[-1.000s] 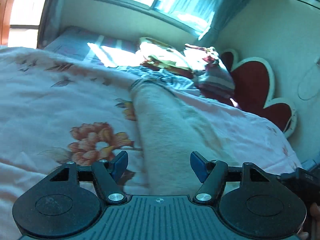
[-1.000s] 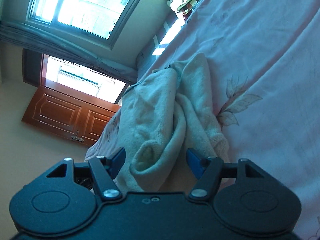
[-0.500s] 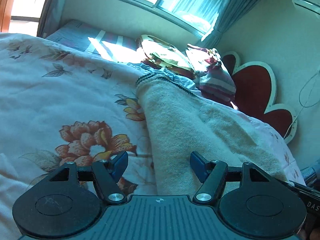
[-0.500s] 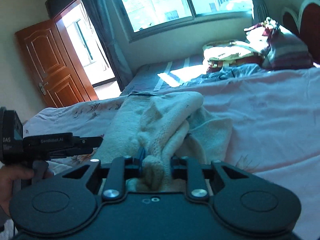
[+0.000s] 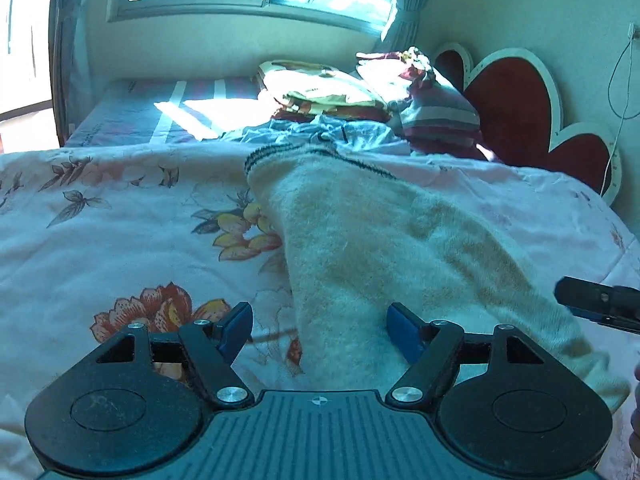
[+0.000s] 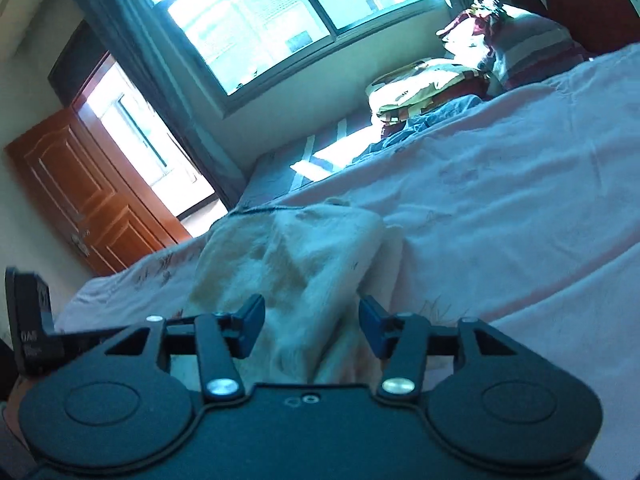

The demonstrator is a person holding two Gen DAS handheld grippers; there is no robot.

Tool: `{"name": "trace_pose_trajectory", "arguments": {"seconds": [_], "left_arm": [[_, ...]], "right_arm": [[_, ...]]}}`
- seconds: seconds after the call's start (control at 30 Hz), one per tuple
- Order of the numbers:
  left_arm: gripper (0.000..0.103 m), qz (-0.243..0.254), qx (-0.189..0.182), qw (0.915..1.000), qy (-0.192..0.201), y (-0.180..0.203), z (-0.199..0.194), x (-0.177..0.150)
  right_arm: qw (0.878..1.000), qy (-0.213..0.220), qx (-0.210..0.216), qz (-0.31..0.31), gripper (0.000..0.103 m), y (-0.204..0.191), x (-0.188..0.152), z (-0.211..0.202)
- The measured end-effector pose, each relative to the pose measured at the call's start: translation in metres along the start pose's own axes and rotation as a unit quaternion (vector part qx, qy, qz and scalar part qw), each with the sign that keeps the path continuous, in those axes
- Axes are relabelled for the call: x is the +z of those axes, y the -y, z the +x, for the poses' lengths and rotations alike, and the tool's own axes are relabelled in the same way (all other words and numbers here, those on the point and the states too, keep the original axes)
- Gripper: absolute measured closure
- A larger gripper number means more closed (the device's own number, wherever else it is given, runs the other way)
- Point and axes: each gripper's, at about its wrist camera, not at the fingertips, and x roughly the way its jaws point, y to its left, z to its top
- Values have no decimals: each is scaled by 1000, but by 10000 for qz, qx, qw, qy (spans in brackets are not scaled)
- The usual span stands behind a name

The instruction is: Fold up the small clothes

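Garment (image 5: pixel 360 248): cream, fuzzy, dark-trimmed at its far hem, laid on the quilt (image 5: pixel 120 220), long axis running away from both grippers. Right gripper (image 6: pixel 312 326): jaws opening, near end between unpressed pads, so nearer. Left gripper (image 5: pixel 320 330): jaws opening wide, straddling the left edge.

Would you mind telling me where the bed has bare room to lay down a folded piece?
Free: the floral quilt left of the cream garment, and the pink stretch to its right. Crowded: the far end, with the folded pile, pillow and blue cloth.
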Motion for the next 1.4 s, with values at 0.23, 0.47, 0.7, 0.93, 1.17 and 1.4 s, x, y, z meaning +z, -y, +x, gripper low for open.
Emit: {"name": "trace_pose_trajectory", "arguments": {"seconds": [0.23,0.47,0.7,0.93,1.17,1.4], "left_arm": [[29,-341,-99,9993,-93,-15,24,16],[23,-172,146,9996,-171,-6,38,6],[23,252,-363,9981,426,9,-44,-23],[41,551,-978,9898,875,40,-92,-66],[41,880,-728,9925,442,50,-88,-84],[41,1127,-562,9911,428,57,-91,-87]], "right_arm": [[9987,-137,133,464,89,21,28,46],[9968,-147,-678,-409,91,19,8,46],[9858,240,117,-1660,83,-36,-13,-33],[9517,-212,185,-3057,86,-78,-74,-61],[9499,-514,-640,-3016,103,-57,-88,-47],[9631,-355,-562,-2608,99,-55,-83,-54]]}}
